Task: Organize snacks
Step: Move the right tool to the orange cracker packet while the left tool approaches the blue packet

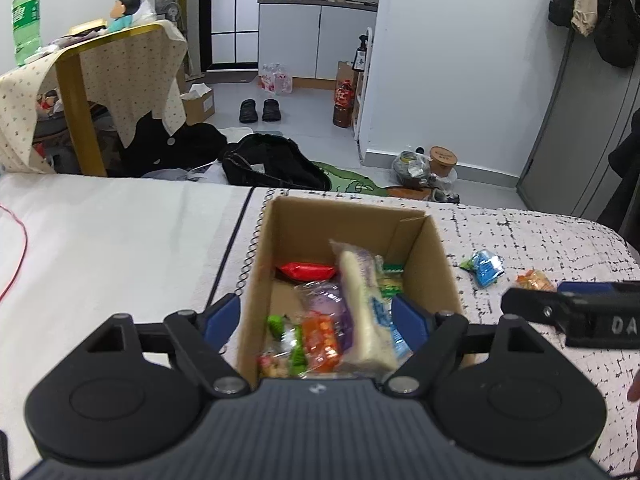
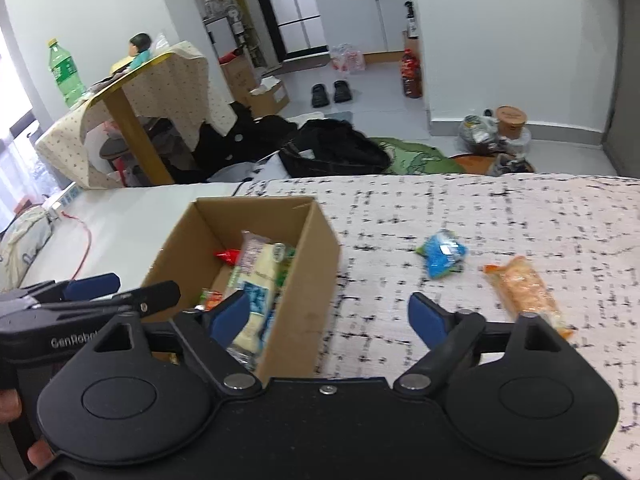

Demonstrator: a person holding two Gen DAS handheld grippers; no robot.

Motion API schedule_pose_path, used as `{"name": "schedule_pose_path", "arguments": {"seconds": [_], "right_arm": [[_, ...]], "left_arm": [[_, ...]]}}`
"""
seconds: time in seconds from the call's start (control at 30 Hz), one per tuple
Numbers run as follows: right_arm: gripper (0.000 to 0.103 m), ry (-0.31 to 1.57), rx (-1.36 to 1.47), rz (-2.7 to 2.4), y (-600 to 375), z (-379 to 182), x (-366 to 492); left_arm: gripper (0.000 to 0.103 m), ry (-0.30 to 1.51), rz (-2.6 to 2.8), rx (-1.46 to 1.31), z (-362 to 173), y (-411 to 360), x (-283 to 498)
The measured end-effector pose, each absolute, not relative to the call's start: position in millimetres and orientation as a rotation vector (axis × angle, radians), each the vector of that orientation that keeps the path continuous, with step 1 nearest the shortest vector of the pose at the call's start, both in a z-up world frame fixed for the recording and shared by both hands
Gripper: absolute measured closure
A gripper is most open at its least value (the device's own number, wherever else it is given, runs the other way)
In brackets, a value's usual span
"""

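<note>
While most snacks already lie inside the cardboard box [image 2: 296, 304], the job looks well past halfway, not finished.

Box sits on the patterned bed cover [image 2: 500, 216], open top. Inside, as far as can be counted: one long pale packet [image 1: 362, 312], one red packet [image 1: 307, 270], one orange packet [image 1: 320, 338], plus a purple wrapper and small green pieces; exact total unclear, packets overlap.

Left out on the cover: two. Blue packet [image 2: 442, 254] at about 3 o'clock from the box, orange-pink packet [image 2: 524, 294] beyond it, toward 4 o'clock, apart from each other.

Left hand-held gripper [image 1: 320, 314]: jaws wide, nothing held, poised above the box's near end. Right hand-held gripper [image 2: 330, 318]: jaws wide, empty, straddling the box's right wall.
</note>
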State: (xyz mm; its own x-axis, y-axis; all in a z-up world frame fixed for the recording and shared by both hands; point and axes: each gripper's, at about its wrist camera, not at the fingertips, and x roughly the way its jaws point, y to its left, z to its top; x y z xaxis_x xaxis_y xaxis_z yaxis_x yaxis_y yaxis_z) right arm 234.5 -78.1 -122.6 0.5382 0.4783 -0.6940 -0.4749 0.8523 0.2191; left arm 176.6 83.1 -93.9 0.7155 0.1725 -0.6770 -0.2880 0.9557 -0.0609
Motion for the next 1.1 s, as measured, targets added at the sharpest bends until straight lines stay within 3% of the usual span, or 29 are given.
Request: {"name": "schedule_pose_path", "arguments": {"seconds": [0.37, 0.9, 1.1], "right_arm": [[0.0, 0.802, -0.013, 0.479, -113, -118, 236], [0.0, 0.786, -0.004, 0.393, -158, -115, 241], [0.0, 0.78, 0.012, 0.365, -175, -113, 244]], "left_arm": [[0.02, 0.743, 0.211, -0.124, -92, 51, 198], [0.02, 0.756, 0.129, -0.089, -88, 7, 222], [0.013, 0.781, 0.109, -0.056, -86, -9, 233]]}}
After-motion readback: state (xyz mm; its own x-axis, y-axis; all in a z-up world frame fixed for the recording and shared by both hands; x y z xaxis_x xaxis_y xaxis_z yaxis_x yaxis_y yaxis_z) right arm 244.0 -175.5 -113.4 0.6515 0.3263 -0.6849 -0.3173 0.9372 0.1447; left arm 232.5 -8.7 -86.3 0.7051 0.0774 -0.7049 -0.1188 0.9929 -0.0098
